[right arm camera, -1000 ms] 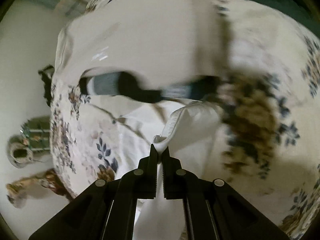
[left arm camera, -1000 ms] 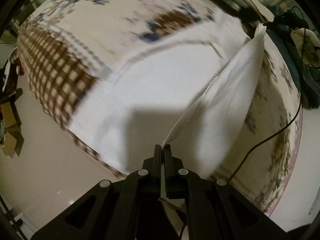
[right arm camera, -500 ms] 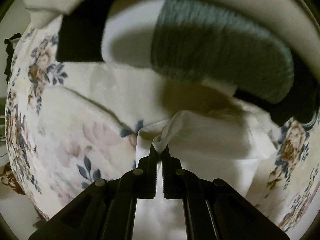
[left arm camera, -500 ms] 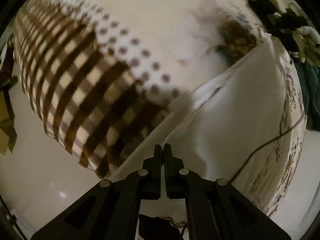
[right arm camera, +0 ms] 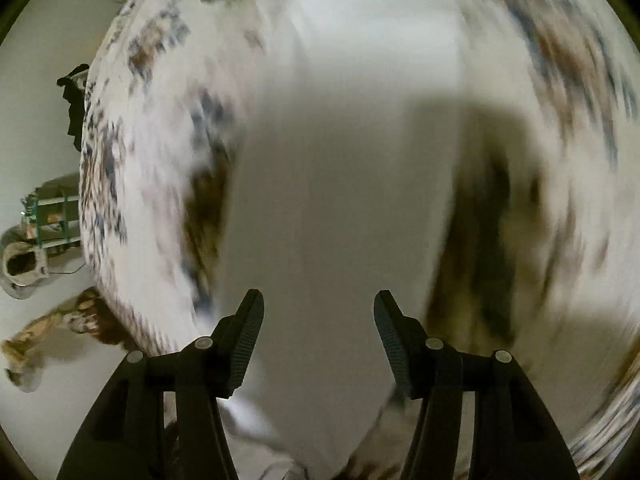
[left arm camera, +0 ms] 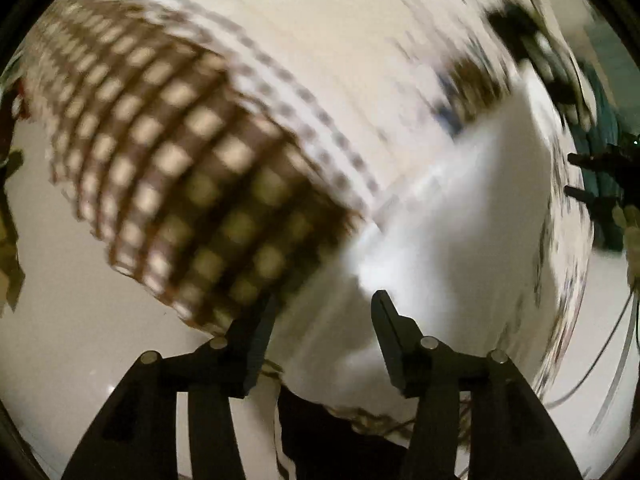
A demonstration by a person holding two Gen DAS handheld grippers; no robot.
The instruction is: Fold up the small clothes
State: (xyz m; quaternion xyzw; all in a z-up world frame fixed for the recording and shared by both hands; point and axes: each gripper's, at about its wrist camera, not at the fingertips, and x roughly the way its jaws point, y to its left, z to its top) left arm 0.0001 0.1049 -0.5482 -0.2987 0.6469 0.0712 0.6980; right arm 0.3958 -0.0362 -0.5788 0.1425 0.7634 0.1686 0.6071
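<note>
A white garment (left arm camera: pixel 452 248) lies flat on a floral bedcover (left arm camera: pixel 360 40); both views are motion-blurred. My left gripper (left arm camera: pixel 324 304) is open and empty above the garment's near edge, by the bed's corner. In the right wrist view the same white garment (right arm camera: pixel 344 184) stretches away as a long folded panel. My right gripper (right arm camera: pixel 318 304) is open and empty just over its near end.
A brown checked blanket border (left arm camera: pixel 168 160) hangs over the bed's left side. Pale floor (left arm camera: pixel 72 320) lies below. Dark items and cables (left arm camera: pixel 600 184) sit at the right. A green rack (right arm camera: pixel 48 216) and a cloth heap (right arm camera: pixel 44 336) stand on the floor at the left.
Both grippers held white cloth pinched shut; now both have opened and let go. The garment lies flat on the bed, and both cameras are swinging.
</note>
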